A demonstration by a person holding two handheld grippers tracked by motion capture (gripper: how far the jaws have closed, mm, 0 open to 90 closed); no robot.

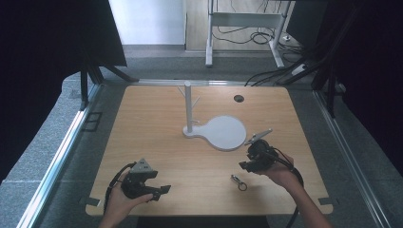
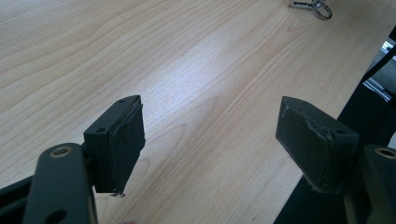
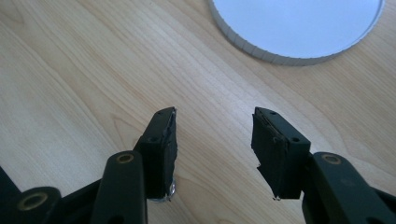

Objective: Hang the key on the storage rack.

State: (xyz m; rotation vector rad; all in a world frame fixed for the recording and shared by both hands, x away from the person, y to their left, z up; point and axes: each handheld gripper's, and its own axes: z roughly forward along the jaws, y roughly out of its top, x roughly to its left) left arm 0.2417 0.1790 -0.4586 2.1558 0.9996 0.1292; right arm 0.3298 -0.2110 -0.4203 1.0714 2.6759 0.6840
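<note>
Two bare forearms enter from the bottom edge of the high view, each hand wrapped around a black two-jaw gripper with a trailing black cable. The person's left hand [image 1: 124,197] holds the left black gripper [image 1: 161,191] low and near the body, its grey three-cornered plate facing up and its jaws pointing toward the right. In the left gripper view [image 2: 210,140] the jaws stand wide apart, dark worn pads facing each other. The person's right hand [image 1: 280,172] holds the right black gripper [image 1: 244,166] farther forward. In the right gripper view [image 3: 214,142] its jaws are parted, with nothing between them.
</note>
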